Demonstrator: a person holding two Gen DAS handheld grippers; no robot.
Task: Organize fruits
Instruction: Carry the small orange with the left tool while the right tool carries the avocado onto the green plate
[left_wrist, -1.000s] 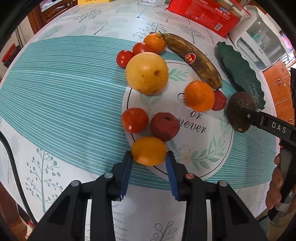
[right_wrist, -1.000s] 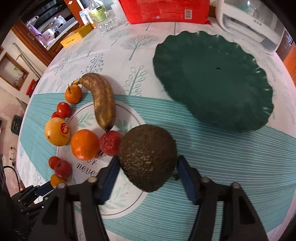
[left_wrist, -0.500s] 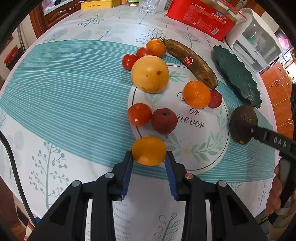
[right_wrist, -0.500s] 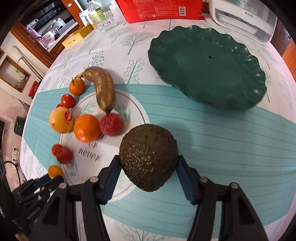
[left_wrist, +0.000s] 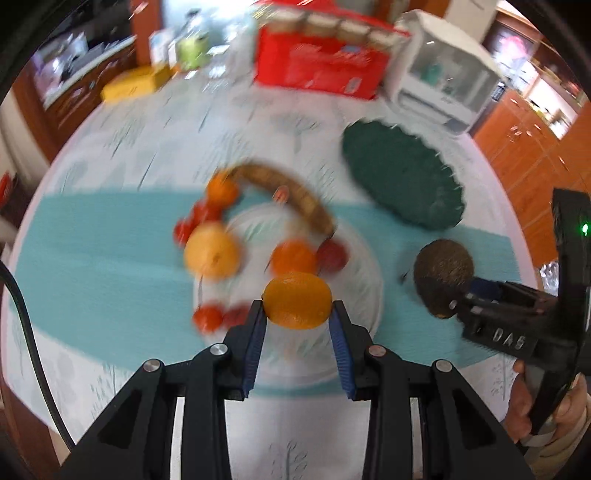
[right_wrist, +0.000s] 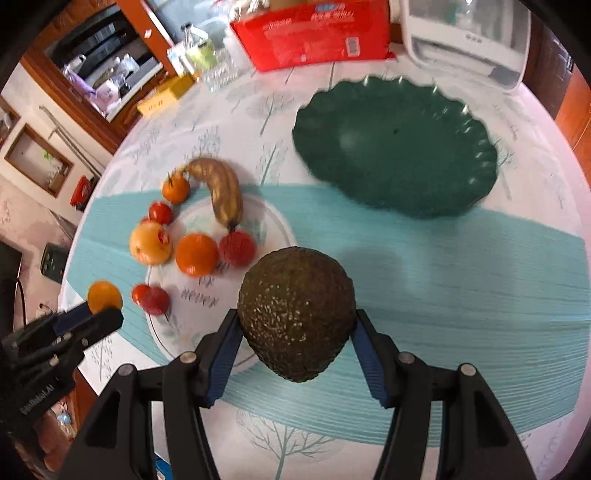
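My left gripper (left_wrist: 297, 314) is shut on a small orange (left_wrist: 297, 300) and holds it above the table; it also shows in the right wrist view (right_wrist: 104, 296). My right gripper (right_wrist: 297, 328) is shut on a dark avocado (right_wrist: 295, 310), held above the table; the avocado also shows in the left wrist view (left_wrist: 441, 275). The empty green scalloped plate (right_wrist: 395, 147) lies beyond, at the back right. On the cloth lie a brown banana (right_wrist: 221, 192), a grapefruit (right_wrist: 149, 243), an orange (right_wrist: 195, 254), a tangerine (right_wrist: 176, 188), tomatoes (right_wrist: 160, 212) and red fruits (right_wrist: 237, 247).
A red carton (right_wrist: 314, 33) and a white appliance (right_wrist: 469, 37) stand at the table's far edge, with glasses (right_wrist: 219, 70) and a yellow box (right_wrist: 162, 99) to their left. The round table (right_wrist: 461, 277) has a teal striped cloth. A phone (right_wrist: 53, 262) lies off the left edge.
Both grippers have risen from the table with their fruit. The left view has swung up and right towards the green plate and is now blurred by motion.
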